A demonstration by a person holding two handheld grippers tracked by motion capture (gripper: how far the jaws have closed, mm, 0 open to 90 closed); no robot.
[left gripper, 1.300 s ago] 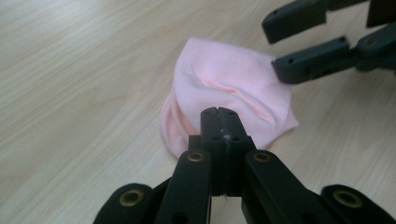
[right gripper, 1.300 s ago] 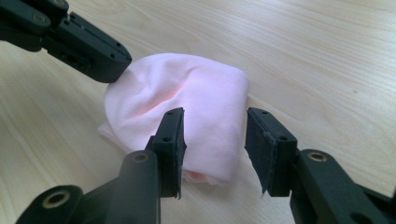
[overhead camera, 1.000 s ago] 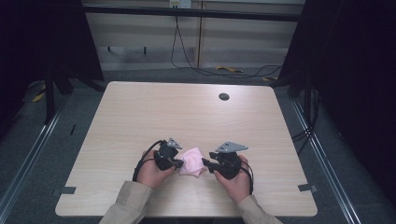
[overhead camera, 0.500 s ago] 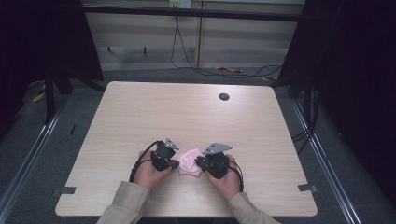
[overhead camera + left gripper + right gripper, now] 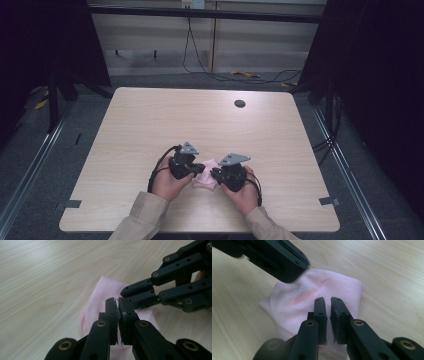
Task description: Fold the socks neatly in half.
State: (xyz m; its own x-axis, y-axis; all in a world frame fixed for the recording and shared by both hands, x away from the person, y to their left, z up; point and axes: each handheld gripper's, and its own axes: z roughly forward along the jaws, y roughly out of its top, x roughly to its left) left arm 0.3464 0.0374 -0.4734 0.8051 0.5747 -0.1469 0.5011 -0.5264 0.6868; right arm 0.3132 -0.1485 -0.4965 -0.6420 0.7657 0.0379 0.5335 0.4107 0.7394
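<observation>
High view: fixed above person's side of table (image 5: 150,120), facing forward and down, far enough to take in whole tabletop plus floor and dark frame beyond. Left gripper view: rides own jaws, very near, looking down along them at pink cloth (image 5: 105,293). Right gripper view: same closeness, opposite side. All three share cloth and bare wood around it.

Cloth (image 5: 206,176): on table (image 5: 150,125), near edge, between grippers.
Left gripper (image 5: 199,168): cloth's left.
Right gripper (image 5: 215,175): cloth's right.
</observation>
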